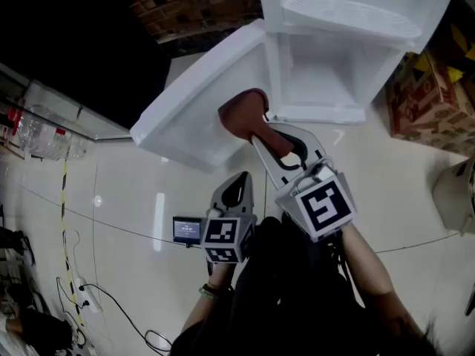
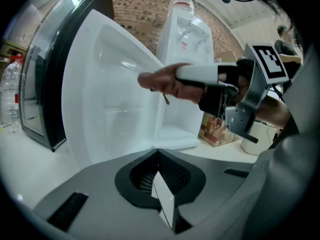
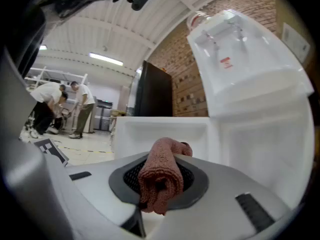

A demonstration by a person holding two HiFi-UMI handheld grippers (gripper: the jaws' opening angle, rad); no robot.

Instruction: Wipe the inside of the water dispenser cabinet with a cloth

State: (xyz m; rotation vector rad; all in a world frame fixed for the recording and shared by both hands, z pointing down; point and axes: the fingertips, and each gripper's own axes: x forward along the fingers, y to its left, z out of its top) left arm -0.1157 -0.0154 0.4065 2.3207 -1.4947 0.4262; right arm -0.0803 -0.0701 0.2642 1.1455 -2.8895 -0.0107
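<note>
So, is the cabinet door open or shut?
Open: the door is swung wide, and the cabinet interior shows.

No text is legible; the red print (image 3: 225, 61) on the water dispenser (image 3: 260, 39) is blurred.

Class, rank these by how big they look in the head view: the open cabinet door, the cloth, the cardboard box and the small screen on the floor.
Largest to smallest:
1. cabinet door
2. cardboard box, partly cut off by the frame edge
3. cloth
4. small screen
</note>
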